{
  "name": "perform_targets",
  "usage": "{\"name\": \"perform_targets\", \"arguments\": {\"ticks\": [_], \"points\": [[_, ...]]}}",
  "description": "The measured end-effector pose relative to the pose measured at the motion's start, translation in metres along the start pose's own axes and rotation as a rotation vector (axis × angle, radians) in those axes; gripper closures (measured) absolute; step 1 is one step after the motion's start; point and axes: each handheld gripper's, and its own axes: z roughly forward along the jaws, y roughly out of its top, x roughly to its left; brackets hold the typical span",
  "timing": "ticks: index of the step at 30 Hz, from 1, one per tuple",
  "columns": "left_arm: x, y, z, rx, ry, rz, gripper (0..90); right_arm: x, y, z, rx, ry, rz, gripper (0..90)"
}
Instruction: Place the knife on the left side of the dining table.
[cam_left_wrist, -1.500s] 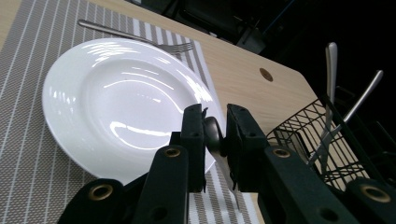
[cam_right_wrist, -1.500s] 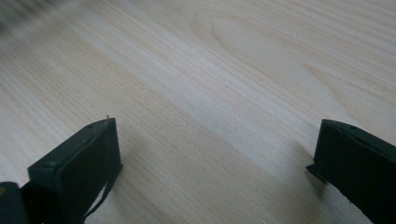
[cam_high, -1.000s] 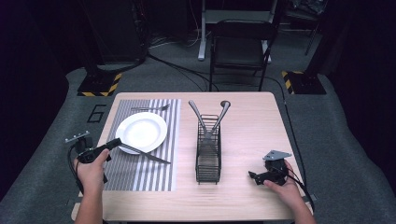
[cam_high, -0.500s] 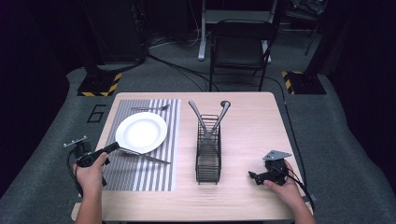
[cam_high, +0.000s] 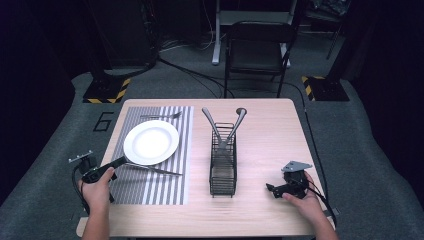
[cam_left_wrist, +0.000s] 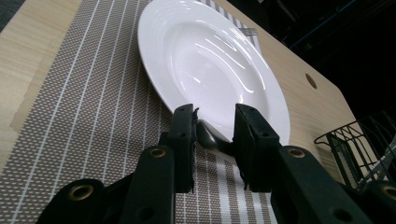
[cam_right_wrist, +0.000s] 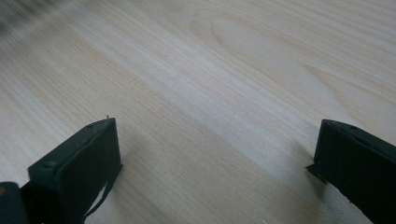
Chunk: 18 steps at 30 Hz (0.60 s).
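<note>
A white plate (cam_high: 151, 142) (cam_left_wrist: 210, 60) sits on a striped placemat (cam_high: 165, 190). A dark knife (cam_high: 155, 170) lies on the mat along the plate's near edge. My left gripper (cam_high: 120, 161) (cam_left_wrist: 212, 126) is low over the mat at the knife's handle end. Its jaws have just been opening, and the rounded handle (cam_left_wrist: 210, 135) lies in the gap between them. My right gripper (cam_high: 270, 189) (cam_right_wrist: 217, 140) rests on bare wood at the front right, open wide, with nothing between its jaws.
A black wire rack (cam_high: 223, 165) (cam_left_wrist: 355, 144) stands mid-table with two utensils (cam_high: 240, 114) leaning out of it. A fork (cam_high: 160, 116) lies on the mat behind the plate. A chair (cam_high: 257, 50) stands beyond the far edge.
My left hand has sunk slightly toward the near left, bringing the gripper lower over the mat. The knife, plate and right gripper stay where they were.
</note>
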Motion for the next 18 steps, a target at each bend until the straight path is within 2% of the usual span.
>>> {"name": "perform_targets", "arguments": {"ticks": [8, 12, 18], "points": [[0.009, -0.004, 0.003, 0.005, 0.01, -0.009, 67.7, 0.0, 0.0, 0.0, 0.0, 0.0, 0.0, 0.0], [0.015, -0.006, 0.007, 0.013, 0.014, -0.032, 67.2, 0.0, 0.0, 0.0, 0.0, 0.0, 0.0, 0.0], [0.022, -0.009, 0.008, 0.034, 0.025, -0.03, 66.6, 0.0, 0.0, 0.0, 0.0, 0.0, 0.0, 0.0]]}}
